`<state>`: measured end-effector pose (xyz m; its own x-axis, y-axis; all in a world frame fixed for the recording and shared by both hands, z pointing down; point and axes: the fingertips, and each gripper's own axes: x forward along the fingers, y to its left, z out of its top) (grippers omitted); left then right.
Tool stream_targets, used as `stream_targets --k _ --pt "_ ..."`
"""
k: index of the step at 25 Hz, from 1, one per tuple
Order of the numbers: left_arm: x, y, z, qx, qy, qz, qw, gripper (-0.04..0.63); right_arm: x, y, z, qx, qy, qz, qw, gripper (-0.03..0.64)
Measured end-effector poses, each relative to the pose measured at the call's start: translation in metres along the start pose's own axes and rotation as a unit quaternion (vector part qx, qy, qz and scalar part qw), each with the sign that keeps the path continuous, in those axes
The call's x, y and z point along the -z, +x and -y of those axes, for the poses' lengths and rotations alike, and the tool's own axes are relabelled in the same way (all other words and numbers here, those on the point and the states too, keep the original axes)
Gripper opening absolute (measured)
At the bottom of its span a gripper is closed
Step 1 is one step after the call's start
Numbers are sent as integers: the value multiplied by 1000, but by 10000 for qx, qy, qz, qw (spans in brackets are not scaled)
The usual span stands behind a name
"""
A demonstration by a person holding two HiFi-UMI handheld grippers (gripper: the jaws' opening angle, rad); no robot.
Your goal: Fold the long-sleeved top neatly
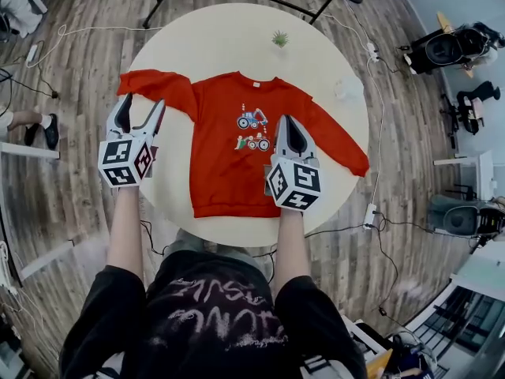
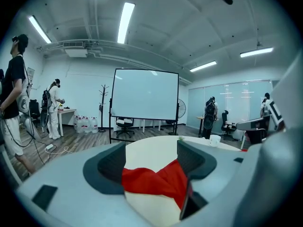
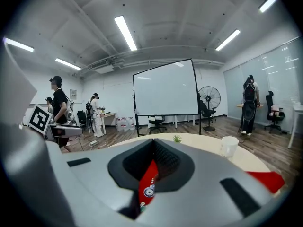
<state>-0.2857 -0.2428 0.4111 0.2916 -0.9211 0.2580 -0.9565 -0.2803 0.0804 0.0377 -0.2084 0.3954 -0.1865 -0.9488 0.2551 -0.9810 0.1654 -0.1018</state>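
The left gripper (image 1: 140, 106) has its jaws wide apart. It holds nothing. The red left sleeve (image 1: 155, 85) of the top lies in the gap between its jaws, seen best in the left gripper view (image 2: 154, 178). The jaws do not squeeze it.

The right gripper (image 1: 289, 125) has its jaws pressed together. It sits over the body of the long-sleeved top (image 1: 225, 156). In the right gripper view a thin strip of red cloth shows in the slit between the jaws (image 3: 150, 181). I cannot tell if the tips touch the cloth, but it does not seem to hold any.

The top lies flat and spread out between the two grippers, on a round cream table (image 1: 205, 38). A little picture of tractors (image 1: 252, 129) is on its chest, just to the left of the right gripper. The right sleeve (image 1: 341, 147) runs out past the right gripper towards the table edge.

Ahead of the right gripper, on the far side of the table, stands a small green plant (image 1: 280, 39). A white cup (image 3: 229, 145) sits ahead and to its right.

Far past the table stands a big whiteboard (image 2: 144, 96).
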Motion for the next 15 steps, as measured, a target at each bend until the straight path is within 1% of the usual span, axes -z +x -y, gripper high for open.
stream_targets --k 4,8,12,15 --pt "6 3 0 -82 -31 -57 9999 334 3 7 3 -89 -20 -64 9999 5" --pt "12 7 -9 -178 -67 -97 9998 334 8 17 2 -156 -66 -133 9998 5" --pt "21 13 -28 -285 -49 -169 9994 333 16 31 -7 -266 -80 -210 9994 5" --pt "31 19 -49 -407 -78 -279 9988 333 22 45 -17 -370 -106 -293 9988 5"
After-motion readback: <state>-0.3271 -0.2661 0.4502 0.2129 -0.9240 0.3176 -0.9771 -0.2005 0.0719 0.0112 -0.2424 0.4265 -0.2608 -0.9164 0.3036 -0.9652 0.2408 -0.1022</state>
